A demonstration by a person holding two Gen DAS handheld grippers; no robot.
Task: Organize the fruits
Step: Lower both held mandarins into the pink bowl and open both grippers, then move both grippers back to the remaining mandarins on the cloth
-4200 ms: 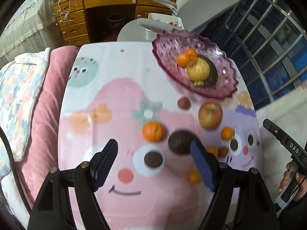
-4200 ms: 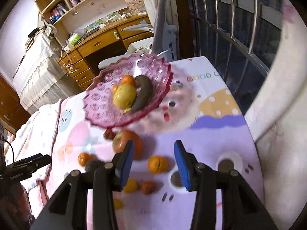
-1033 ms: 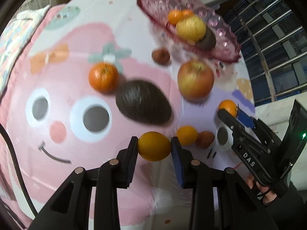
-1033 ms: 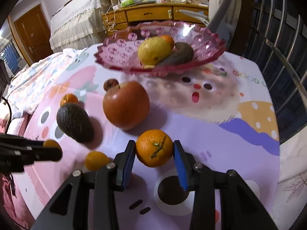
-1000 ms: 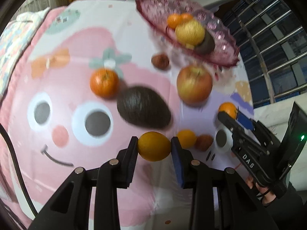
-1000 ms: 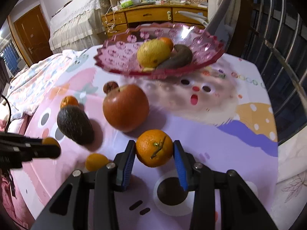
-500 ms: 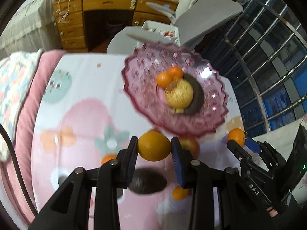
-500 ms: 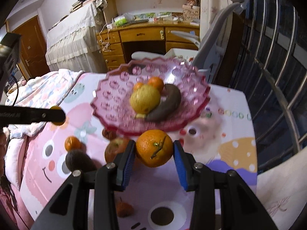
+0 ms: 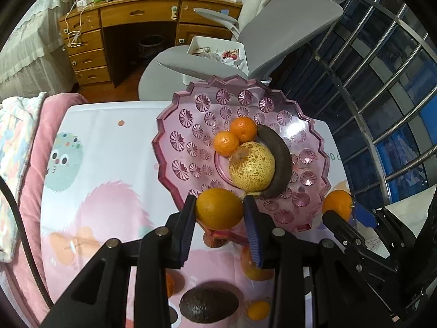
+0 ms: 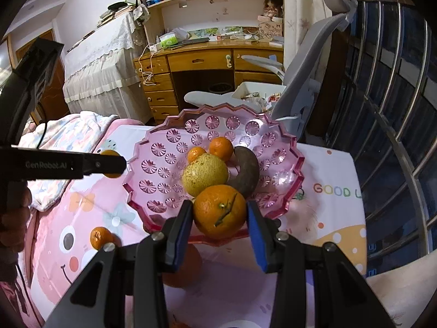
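Note:
A pink glass fruit bowl (image 9: pixel 191 134) (image 10: pixel 158 169) stands on the cartoon tablecloth and holds two small oranges (image 9: pixel 236 135), a yellow pear (image 9: pixel 251 169) and a dark banana (image 9: pixel 278 164). My left gripper (image 9: pixel 220 216) is shut on a yellow-orange citrus (image 9: pixel 218 207), held above the bowl's near rim. My right gripper (image 10: pixel 220 220) is shut on an orange (image 10: pixel 220 210) with a stem, held above the bowl's near edge; it also shows at the right in the left wrist view (image 9: pixel 337 205).
On the cloth below lie an avocado (image 9: pixel 209 304), an apple (image 10: pixel 183 268), a mandarin (image 10: pixel 100 237) and small fruits (image 9: pixel 258 310). A grey office chair (image 9: pixel 286 27) and a wooden desk (image 9: pixel 142 16) stand behind the table. A metal railing (image 10: pixel 396 109) runs along the right.
Both grippers closed on a fruit from the cloth, lifted it and moved forward. They now hover at the bowl's near rim.

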